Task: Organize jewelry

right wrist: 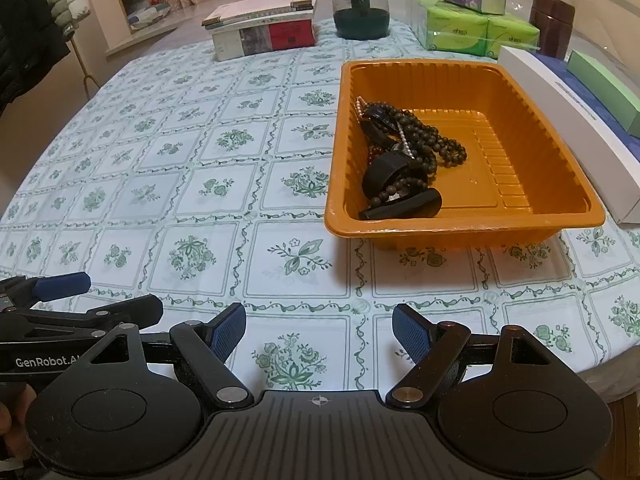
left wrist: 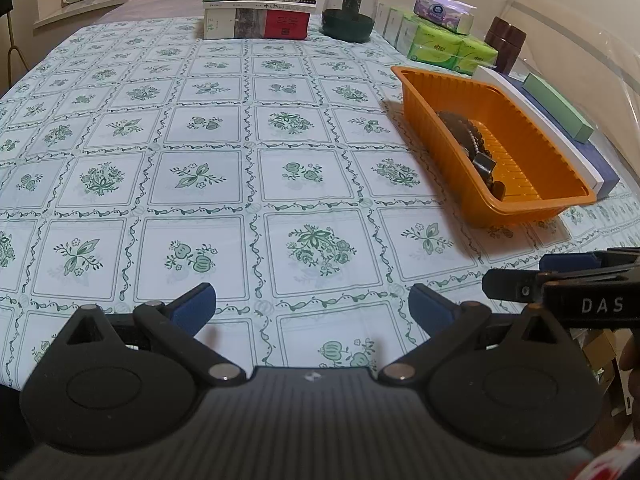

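Note:
An orange plastic tray (right wrist: pixel 520 216) stands on the right of the patterned tablecloth; it also shows in the left wrist view (left wrist: pixel 432 120). Inside it lies a tangle of jewelry (right wrist: pixel 404 160): dark bead strings, a small pearl strand and black bands, also seen in the left wrist view (left wrist: pixel 476 152). My right gripper (right wrist: pixel 319 334) is open and empty, low over the cloth in front of the tray. My left gripper (left wrist: pixel 312 308) is open and empty, near the table's front edge, left of the tray. Each gripper shows at the edge of the other's view.
At the back stand a stack of books (right wrist: pixel 264 28) and a dark green glass jar (right wrist: pixel 361 4). Green and purple tissue packs (right wrist: pixel 476 20), a brown canister (right wrist: pixel 550 24) and long white and green boxes (right wrist: pixel 568 120) line the right side beyond the tray.

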Demonstrator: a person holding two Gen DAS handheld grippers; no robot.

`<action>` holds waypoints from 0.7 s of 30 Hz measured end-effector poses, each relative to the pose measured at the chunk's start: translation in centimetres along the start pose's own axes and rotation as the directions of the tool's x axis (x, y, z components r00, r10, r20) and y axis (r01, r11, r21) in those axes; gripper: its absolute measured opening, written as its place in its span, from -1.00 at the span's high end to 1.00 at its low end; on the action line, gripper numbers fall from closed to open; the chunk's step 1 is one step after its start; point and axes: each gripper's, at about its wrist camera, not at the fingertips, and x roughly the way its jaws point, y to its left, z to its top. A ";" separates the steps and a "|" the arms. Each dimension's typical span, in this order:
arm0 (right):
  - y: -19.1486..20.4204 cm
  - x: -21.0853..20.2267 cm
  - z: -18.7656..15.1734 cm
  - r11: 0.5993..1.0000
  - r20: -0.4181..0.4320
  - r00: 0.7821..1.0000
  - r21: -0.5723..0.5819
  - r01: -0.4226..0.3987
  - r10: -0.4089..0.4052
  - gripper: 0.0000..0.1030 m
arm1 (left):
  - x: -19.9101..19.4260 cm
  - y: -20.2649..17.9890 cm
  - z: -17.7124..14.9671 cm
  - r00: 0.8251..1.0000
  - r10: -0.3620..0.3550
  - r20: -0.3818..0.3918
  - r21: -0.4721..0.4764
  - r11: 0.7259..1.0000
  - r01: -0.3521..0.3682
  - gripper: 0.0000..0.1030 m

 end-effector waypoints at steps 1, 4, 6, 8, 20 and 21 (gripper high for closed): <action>0.0 0.0 0.0 1.000 0.000 1.000 0.000 0.000 0.000 -0.55 | 0.0 0.0 0.0 1.000 0.000 0.000 0.000 1.000 0.000 -0.98; 0.0 0.0 0.0 1.000 0.000 1.000 0.000 0.000 0.000 -0.55 | 0.0 0.0 0.0 1.000 0.000 0.000 0.001 1.000 0.000 -0.98; 0.0 0.0 0.1 1.000 0.001 1.000 0.000 0.000 0.000 -0.55 | 0.1 0.0 0.0 1.000 0.000 0.000 0.001 1.000 0.000 -0.98; 0.0 0.0 0.1 1.000 0.000 1.000 0.000 0.002 -0.002 -0.55 | 0.1 -0.1 0.1 1.000 0.000 -0.001 0.003 1.000 0.000 -0.98; 0.0 0.1 0.2 1.000 0.000 1.000 -0.002 0.002 -0.002 -0.55 | 0.2 -0.1 0.1 1.000 -0.001 -0.002 0.003 1.000 0.001 -0.98; 0.0 0.1 0.3 1.000 -0.001 1.000 -0.002 0.002 -0.002 -0.55 | 0.2 -0.1 0.1 1.000 -0.001 -0.002 0.003 1.000 0.001 -0.98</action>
